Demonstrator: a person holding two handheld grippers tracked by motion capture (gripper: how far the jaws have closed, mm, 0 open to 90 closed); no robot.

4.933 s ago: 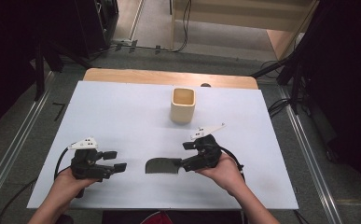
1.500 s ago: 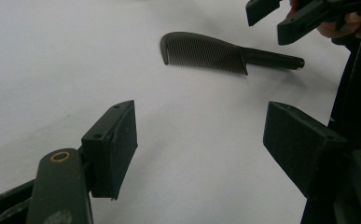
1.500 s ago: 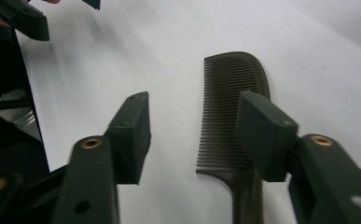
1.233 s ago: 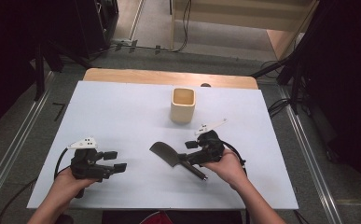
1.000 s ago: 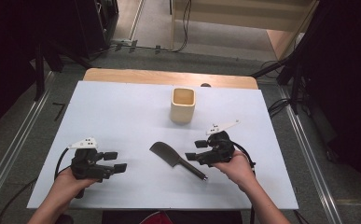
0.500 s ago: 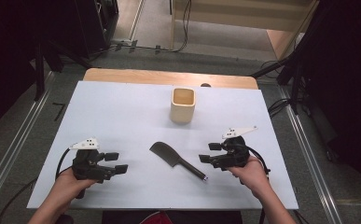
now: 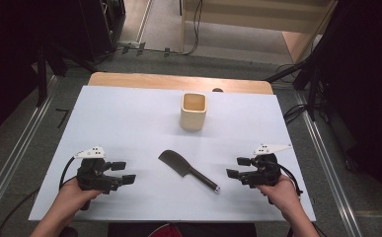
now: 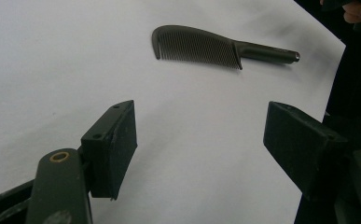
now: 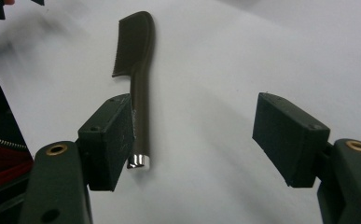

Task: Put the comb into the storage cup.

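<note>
A dark comb with a straight handle lies flat on the white table, near the front middle, its metal-tipped handle end pointing toward the right hand. My right gripper is open and empty, a short way to the right of that handle end. In the right gripper view the comb lies just beyond the left jaw, outside the right gripper's gap. My left gripper rests open and empty at the front left. The left gripper view shows the comb well ahead of the left gripper.
A beige square cup stands upright at the back middle of the table. A wooden strip borders the far edge. Cables and metal rails run along the floor on both sides.
The right gripper has let go of the comb and drawn away to the right. The comb now lies diagonally on the table. The left gripper has stayed put.
</note>
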